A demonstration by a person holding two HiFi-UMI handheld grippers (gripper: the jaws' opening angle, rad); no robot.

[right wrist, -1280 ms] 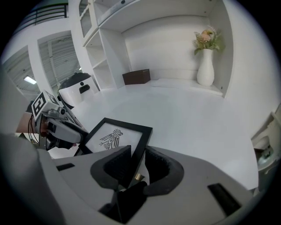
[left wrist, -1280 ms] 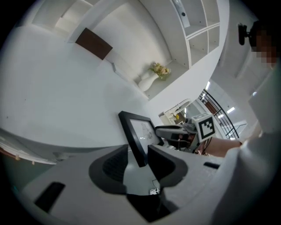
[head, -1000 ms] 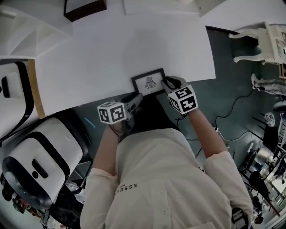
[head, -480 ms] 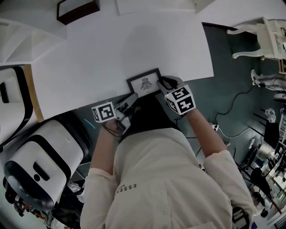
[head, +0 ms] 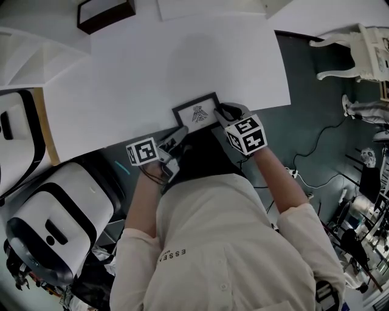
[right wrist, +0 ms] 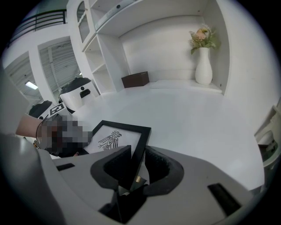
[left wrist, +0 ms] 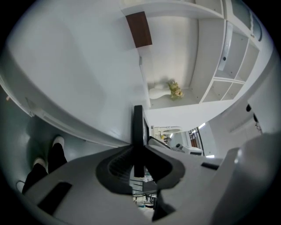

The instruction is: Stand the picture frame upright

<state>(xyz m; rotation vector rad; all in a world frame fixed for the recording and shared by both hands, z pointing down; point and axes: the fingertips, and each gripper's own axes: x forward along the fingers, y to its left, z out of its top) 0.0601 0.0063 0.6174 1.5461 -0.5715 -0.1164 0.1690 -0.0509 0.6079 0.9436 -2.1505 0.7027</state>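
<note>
A black picture frame (head: 196,113) with a bird drawing lies near the front edge of the white table (head: 182,61). My right gripper (head: 223,111) is shut on its right edge; in the right gripper view the frame (right wrist: 115,138) runs between the pads of that gripper (right wrist: 137,165). My left gripper (head: 181,132) is at the frame's lower left. In the left gripper view a thin black edge of the frame (left wrist: 138,127) stands between the jaws of that gripper (left wrist: 138,154). They are closing and both pads touch it.
A dark brown box (head: 104,13) stands at the table's back. A white vase with flowers (right wrist: 203,66) sits in a shelf niche beyond. A large white and black machine (head: 58,225) stands left of the person. A white chair (head: 358,51) is at the right.
The head view has shifted slightly to the left. Both grippers and the frame keep the same places relative to each other.
</note>
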